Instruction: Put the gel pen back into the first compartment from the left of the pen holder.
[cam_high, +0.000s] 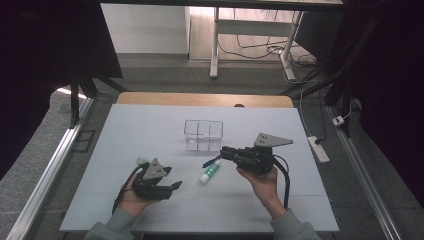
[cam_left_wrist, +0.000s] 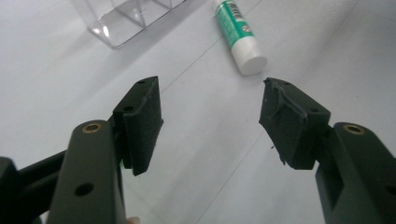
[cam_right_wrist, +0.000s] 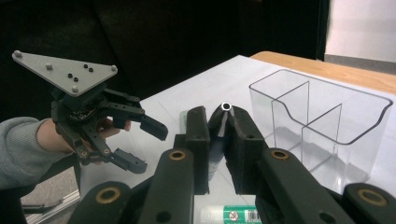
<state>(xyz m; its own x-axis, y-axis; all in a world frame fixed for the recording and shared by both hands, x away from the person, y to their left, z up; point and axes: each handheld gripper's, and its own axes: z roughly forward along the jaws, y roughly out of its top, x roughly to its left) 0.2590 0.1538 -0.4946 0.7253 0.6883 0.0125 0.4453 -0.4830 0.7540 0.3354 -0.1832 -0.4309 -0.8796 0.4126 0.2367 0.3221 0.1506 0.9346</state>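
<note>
My right gripper has its fingers clamped on a slim dark pen, whose round hollow end pokes up between the ridged black pads. My left gripper has its fingers spread wide over bare table, nothing between them; the foam pads look scuffed and torn at the edges. A glue stick lies on its side on the matte white table between the two grippers, just below the pen: a white tube with a green label, the print too small to read. Behind it stands a clear, hard plastic organiser with rounded corners and dividing walls, with open table all round it. The far table edge is wood.
</note>
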